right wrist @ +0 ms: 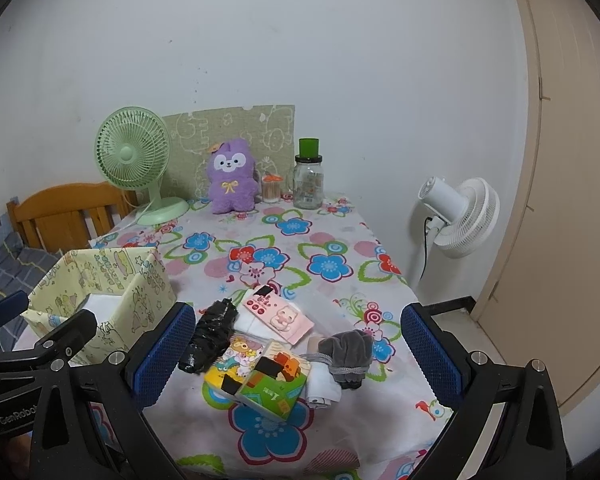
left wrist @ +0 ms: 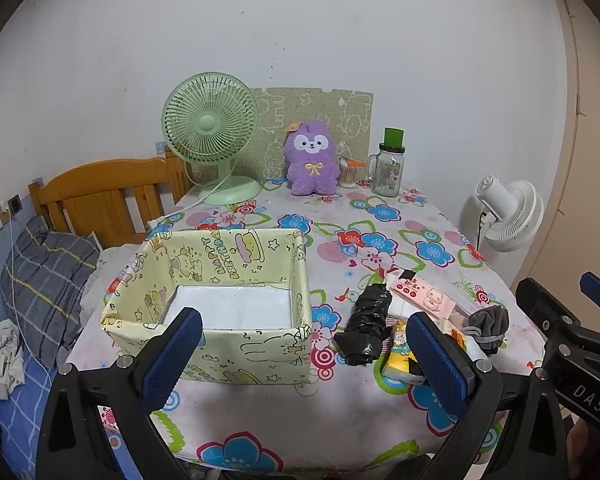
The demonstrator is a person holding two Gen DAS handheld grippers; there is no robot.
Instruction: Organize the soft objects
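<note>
Both wrist views were aimed from the near edge across the table [left wrist: 380,208] toward the wall; the left was offset leftward.

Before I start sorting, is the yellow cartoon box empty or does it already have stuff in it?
Empty, as far as shown: the yellow box is open-topped, with only its bare white bottom visible.

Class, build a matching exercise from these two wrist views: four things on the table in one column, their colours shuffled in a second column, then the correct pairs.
Things:
1. desk fan
2. plush toy
3. storage box
4. rolled bag

Colours:
A. black
B. pale yellow with cartoon print
C. light green
D. purple

Pairs: 1-C, 2-D, 3-B, 4-A
</note>
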